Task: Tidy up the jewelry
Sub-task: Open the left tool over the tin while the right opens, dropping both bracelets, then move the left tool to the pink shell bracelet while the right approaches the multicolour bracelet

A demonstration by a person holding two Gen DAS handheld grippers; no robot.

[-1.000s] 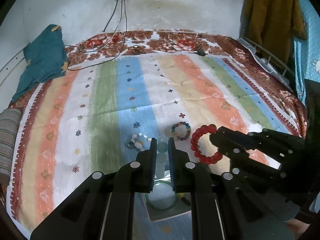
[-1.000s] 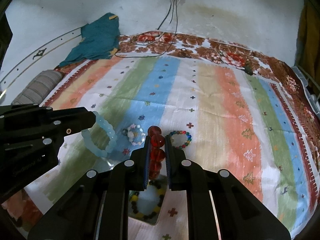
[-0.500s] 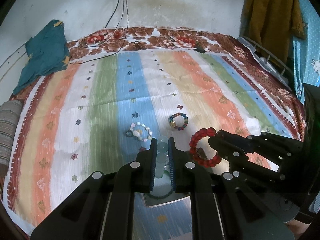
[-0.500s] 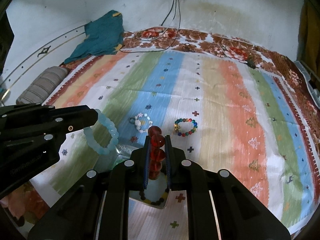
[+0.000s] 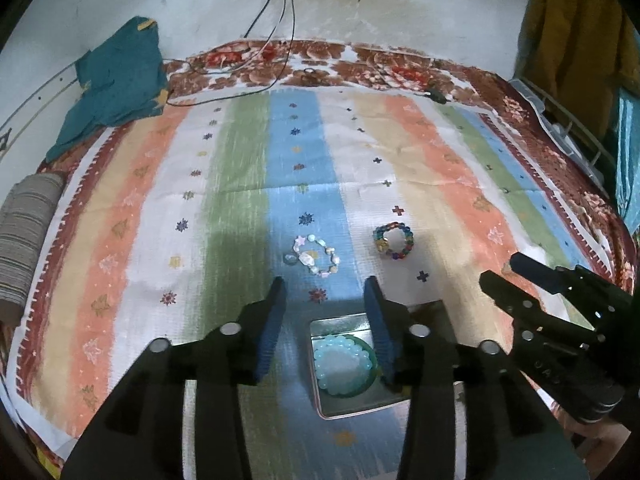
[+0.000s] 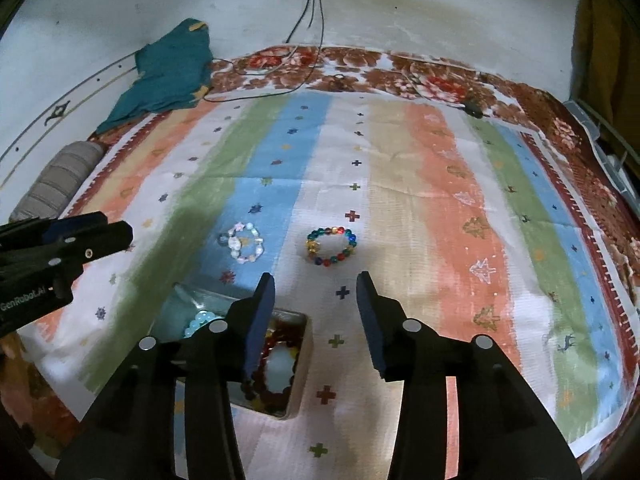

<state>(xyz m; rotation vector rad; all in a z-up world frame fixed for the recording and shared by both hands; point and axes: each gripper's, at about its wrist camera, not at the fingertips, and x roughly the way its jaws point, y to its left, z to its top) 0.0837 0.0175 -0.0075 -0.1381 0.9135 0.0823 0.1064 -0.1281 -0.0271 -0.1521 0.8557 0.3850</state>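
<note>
A metal tin (image 5: 320, 325) (image 6: 305, 344) sits on the striped cloth at the near edge. In it lie a pale blue bead bracelet (image 5: 342, 362) (image 6: 197, 323) and a red bead bracelet (image 6: 276, 390). My left gripper (image 5: 326, 300) is open and empty above the tin. My right gripper (image 6: 316, 294) is open and empty, just right of the tin. A white shell bracelet (image 5: 316, 256) (image 6: 243, 243) and a multicoloured bead bracelet (image 5: 393, 240) (image 6: 331, 246) lie on the cloth beyond the grippers.
A teal cloth (image 5: 116, 80) lies at the far left by the wall. A striped bolster (image 5: 28, 232) is at the left edge. Cables (image 5: 256, 60) run from a wall socket onto the bed. A yellow garment (image 5: 576, 20) hangs at right.
Both grippers opened. The pale blue bracelet dropped from the left gripper and the red one from the right, both into the tin. Both grippers drew back.
</note>
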